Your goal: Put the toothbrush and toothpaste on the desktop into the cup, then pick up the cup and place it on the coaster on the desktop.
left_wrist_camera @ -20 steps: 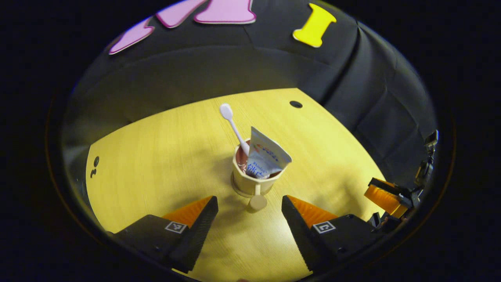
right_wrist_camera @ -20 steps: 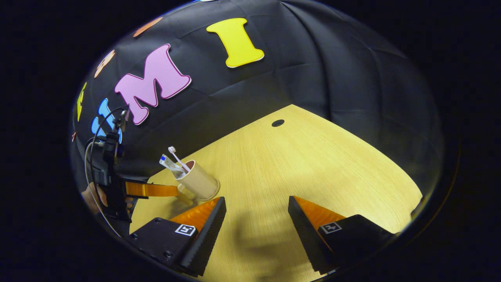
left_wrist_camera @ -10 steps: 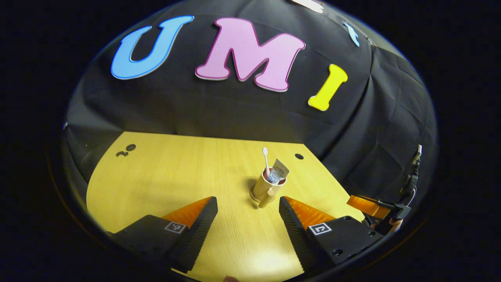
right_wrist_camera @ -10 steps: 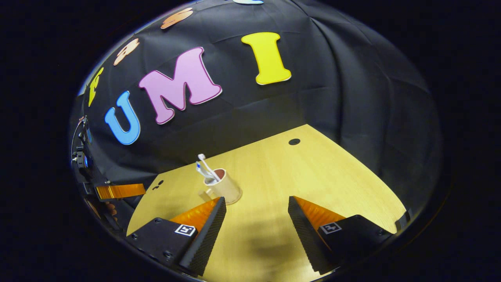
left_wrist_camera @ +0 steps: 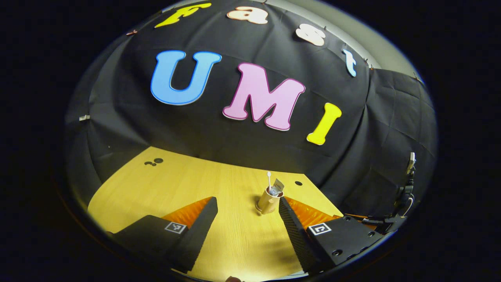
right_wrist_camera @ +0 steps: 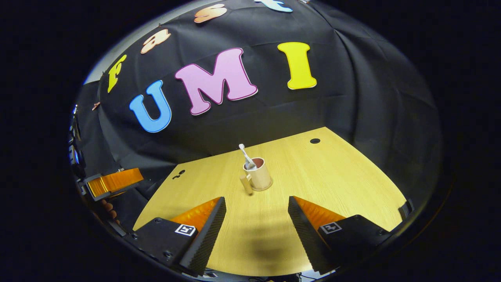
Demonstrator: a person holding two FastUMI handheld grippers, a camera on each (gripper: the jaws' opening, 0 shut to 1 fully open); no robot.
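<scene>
Handled cup (right_wrist_camera: 260,177), holding toothbrush (right_wrist_camera: 246,155) and toothpaste (left_wrist_camera: 277,187), is standing upright ahead of both empty, spread-open grippers: left gripper (left_wrist_camera: 246,225), right gripper (right_wrist_camera: 256,227).

Pale yellow wood-grain desktop (right_wrist_camera: 332,172) looks smooth and matt; the small beige plastic-looking cup (right_wrist_camera: 260,175) shows a soft sheen.

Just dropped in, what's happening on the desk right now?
The cup stands upright on the desktop with the toothbrush and toothpaste inside it. Whether it sits on a coaster is hard to tell. The left gripper and right gripper are both open, holding nothing, short of the cup.
</scene>
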